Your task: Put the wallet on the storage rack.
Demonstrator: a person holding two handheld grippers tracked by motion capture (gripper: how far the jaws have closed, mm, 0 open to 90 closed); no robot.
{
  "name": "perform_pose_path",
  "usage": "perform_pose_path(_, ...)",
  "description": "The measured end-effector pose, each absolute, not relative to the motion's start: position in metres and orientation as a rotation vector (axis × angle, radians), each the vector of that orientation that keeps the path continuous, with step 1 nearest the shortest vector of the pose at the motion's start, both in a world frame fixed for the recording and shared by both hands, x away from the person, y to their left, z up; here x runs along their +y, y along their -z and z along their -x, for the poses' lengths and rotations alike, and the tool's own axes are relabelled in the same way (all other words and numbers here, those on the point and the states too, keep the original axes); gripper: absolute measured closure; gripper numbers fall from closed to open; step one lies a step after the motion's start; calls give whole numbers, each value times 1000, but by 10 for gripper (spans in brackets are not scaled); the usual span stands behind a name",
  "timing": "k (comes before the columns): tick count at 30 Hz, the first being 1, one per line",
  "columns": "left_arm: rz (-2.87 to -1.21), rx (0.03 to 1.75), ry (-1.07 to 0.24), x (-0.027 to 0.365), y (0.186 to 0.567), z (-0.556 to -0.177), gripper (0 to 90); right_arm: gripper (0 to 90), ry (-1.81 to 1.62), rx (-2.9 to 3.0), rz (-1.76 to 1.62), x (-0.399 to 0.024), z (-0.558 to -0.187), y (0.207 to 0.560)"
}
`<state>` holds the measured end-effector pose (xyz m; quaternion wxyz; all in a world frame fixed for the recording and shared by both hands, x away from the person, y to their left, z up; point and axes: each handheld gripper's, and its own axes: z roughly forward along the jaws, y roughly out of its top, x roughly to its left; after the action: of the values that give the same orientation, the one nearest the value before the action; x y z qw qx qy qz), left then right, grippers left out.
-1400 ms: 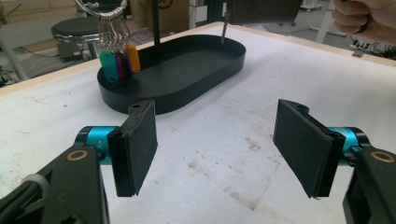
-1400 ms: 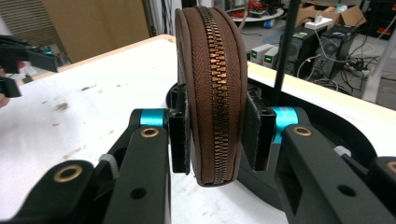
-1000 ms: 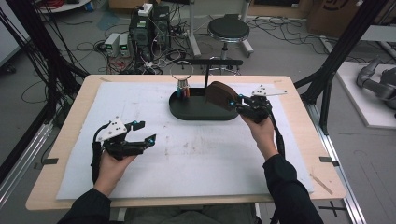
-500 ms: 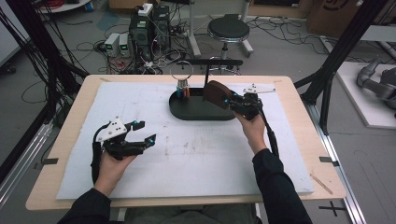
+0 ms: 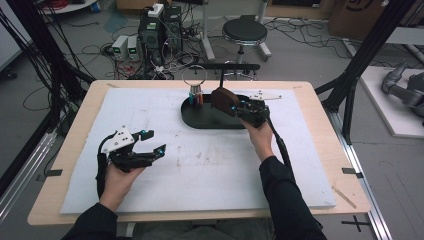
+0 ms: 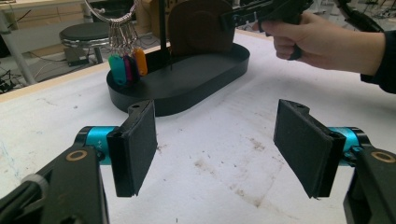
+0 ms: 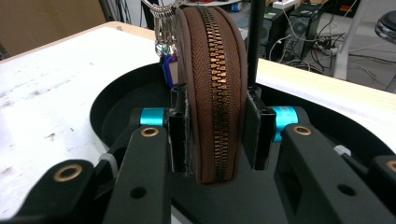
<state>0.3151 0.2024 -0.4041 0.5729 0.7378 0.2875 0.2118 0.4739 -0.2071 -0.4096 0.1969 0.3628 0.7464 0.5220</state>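
Wide wooden table (image 5: 320,150) under a scuffed white foam sheet (image 5: 215,165), cables and a round stool on the floor beyond. Ahead of the right gripper (image 5: 239,106) sits the glossy black oval tray (image 5: 200,120) with its thin upright post; the jaws are clamped on a rounded brown fabric pouch (image 7: 212,93), brass zipper facing the camera, held upright over the tray. Just left of it, a metal key ring with coloured plastic tags (image 6: 125,65). Left gripper (image 5: 152,152) rests low, jaws wide apart, gripping nothing
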Motion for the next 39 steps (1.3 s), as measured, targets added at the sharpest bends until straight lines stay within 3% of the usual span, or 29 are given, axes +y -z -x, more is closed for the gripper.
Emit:
perform_pose_path(19,-1738,669,-489,202,405,-313,301,681,-1475,2066,-1051,-196,-485,434)
perform_pose_path(39,-1743,663,-483,208,408,-307,301,679,-1485,2072,-1072,-195,-488,437)
